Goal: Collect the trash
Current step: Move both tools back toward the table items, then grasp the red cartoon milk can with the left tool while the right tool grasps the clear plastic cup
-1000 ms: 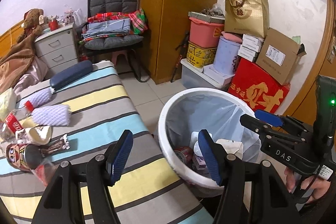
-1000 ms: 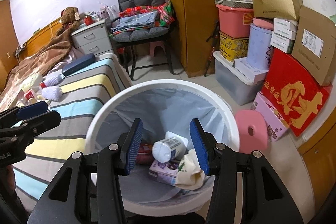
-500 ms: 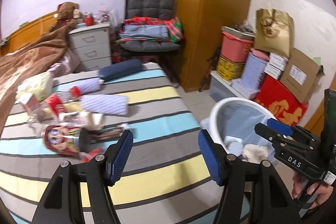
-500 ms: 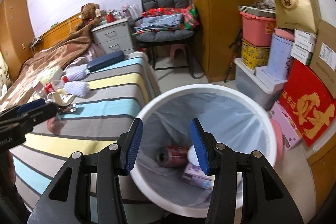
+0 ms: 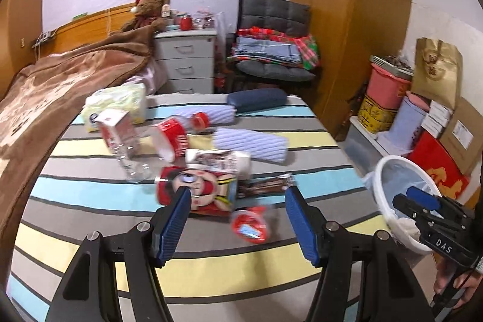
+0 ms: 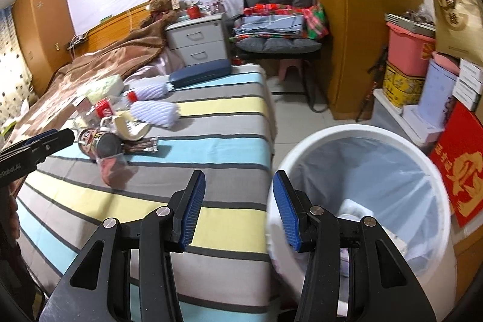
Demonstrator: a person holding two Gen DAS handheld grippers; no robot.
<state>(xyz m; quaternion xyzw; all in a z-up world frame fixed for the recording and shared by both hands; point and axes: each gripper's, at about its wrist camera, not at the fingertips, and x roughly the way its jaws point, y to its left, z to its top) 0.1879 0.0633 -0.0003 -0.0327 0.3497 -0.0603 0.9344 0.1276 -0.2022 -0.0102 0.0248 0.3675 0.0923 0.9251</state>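
We see the trash clustered on the striped bed (image 5: pixel 211 261): a cartoon-printed can (image 5: pixel 208 190), a red-lidded cup (image 5: pixel 249 227), a brown wrapper (image 5: pixel 265 186) and a clear bottle (image 5: pixel 132 159). Bare bedding lies near us, in front of the cluster. The white bin (image 6: pixel 368 141) stands on the floor just right of the bed's edge. Our left gripper (image 5: pixel 237 219) hovers over the bed near the can, fingers apart and empty. Our right gripper (image 6: pixel 238 210) hangs over the bed edge beside the bin, fingers parted, holding nothing.
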